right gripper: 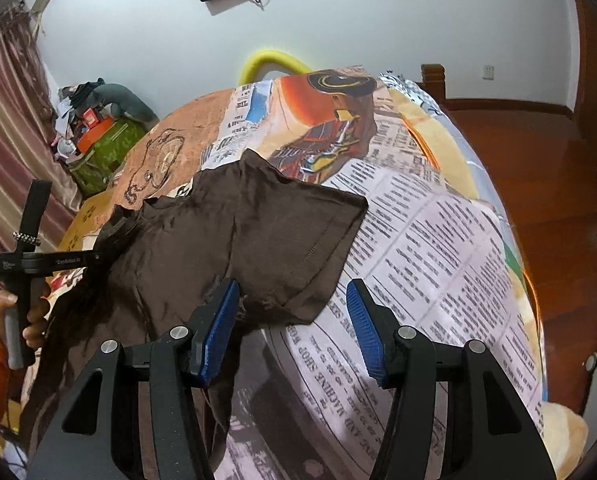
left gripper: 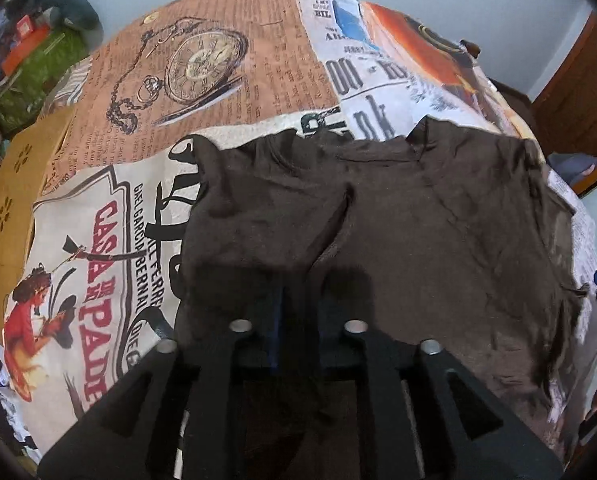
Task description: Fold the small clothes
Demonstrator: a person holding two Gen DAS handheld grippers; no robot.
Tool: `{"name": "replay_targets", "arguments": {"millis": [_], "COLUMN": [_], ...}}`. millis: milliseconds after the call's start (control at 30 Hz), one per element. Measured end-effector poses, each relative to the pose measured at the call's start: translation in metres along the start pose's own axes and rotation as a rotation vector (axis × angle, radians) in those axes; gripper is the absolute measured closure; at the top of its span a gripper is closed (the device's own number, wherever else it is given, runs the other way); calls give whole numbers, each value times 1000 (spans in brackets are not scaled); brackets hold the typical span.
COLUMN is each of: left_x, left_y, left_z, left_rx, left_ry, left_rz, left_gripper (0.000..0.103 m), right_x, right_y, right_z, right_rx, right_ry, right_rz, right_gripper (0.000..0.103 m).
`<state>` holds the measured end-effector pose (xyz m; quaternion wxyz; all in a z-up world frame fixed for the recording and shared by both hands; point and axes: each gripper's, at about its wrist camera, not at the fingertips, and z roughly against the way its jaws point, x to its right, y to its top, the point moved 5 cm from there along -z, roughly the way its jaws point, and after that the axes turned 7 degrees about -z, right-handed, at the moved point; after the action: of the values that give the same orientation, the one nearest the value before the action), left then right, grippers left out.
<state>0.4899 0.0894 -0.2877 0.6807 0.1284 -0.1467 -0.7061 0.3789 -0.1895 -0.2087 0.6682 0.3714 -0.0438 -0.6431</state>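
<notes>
A small dark brown shirt (left gripper: 418, 220) lies spread on a bed covered with a printed newspaper-pattern sheet (left gripper: 218, 80). In the left wrist view my left gripper (left gripper: 298, 312) is shut on the shirt's near edge, the cloth draped over its fingers. In the right wrist view the shirt (right gripper: 266, 232) lies with one sleeve pointing right. My right gripper (right gripper: 292, 320) is open, its blue pads (right gripper: 218, 328) on either side of the sleeve's lower hem, just above the cloth. The left gripper's handle shows there at left, held by a hand (right gripper: 22, 312).
A yellow padded rail (right gripper: 274, 62) stands at the bed's far end. A pile of boxes and bags (right gripper: 98, 132) sits at the far left. A curtain (right gripper: 2, 140) hangs at the left. Wooden floor (right gripper: 538, 200) lies to the right of the bed.
</notes>
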Motion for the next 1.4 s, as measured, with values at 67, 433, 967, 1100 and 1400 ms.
{"name": "replay_targets", "arguments": {"millis": [67, 433, 967, 1100, 1400], "left_x": [-3, -62, -80, -81, -79], "left_y": [1, -9, -34, -35, -40], "left_z": [13, 47, -17, -16, 5], "left_rx": [20, 133, 83, 87, 76], "left_ry": [-23, 132, 87, 116, 140], "left_rz": [9, 53, 115, 107, 82], "left_gripper": [57, 29, 20, 15, 15], "right_x": [-1, -7, 18, 17, 15], "right_y": [-1, 12, 45, 42, 44], "right_z": [2, 3, -57, -69, -56], "right_rx": [1, 30, -57, -93, -79], "right_ry": [-3, -51, -77, -132, -89], "right_rz": [6, 48, 28, 68, 35], "right_gripper": [51, 51, 54, 76, 98]}}
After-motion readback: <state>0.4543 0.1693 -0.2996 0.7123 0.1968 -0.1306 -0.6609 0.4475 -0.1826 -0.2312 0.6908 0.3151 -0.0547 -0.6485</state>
